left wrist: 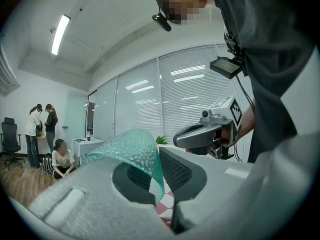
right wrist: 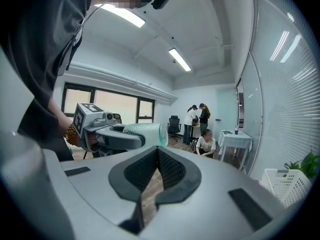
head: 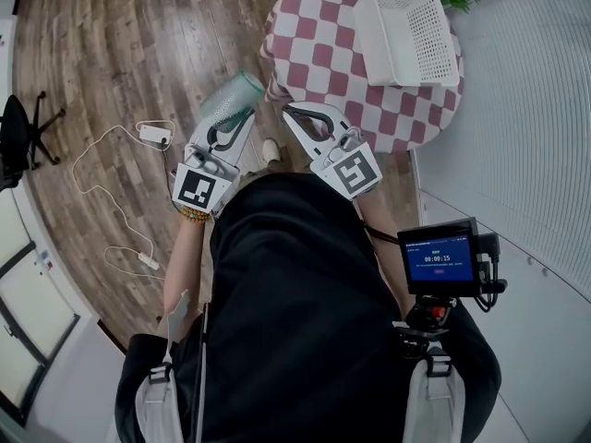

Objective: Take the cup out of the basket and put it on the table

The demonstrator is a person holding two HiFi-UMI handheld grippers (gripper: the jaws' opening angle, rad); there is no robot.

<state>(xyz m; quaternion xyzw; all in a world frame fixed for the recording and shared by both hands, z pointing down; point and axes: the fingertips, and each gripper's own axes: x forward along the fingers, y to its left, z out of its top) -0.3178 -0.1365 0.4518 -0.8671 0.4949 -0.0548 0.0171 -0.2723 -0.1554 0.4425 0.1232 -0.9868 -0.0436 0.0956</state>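
Checkered red-and-white cloth covers the round table [head: 323, 26], with the white perforated basket [head: 411, 30] standing on its far side. Off the table's near edge, the green dimpled cup [head: 231, 100] is clamped by its wall in the left gripper [head: 235, 123]. The right gripper [head: 291, 112] has its jaws together, empty.

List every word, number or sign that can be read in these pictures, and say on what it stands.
"00:00:15": white digits on the small blue screen at the person's side, head view.
Smaller line above those digits: too small to read.
Left marker cube and right marker cube: black-and-white square patterns only, no letters.
Cup, basket, checked tablecloth: no print visible.
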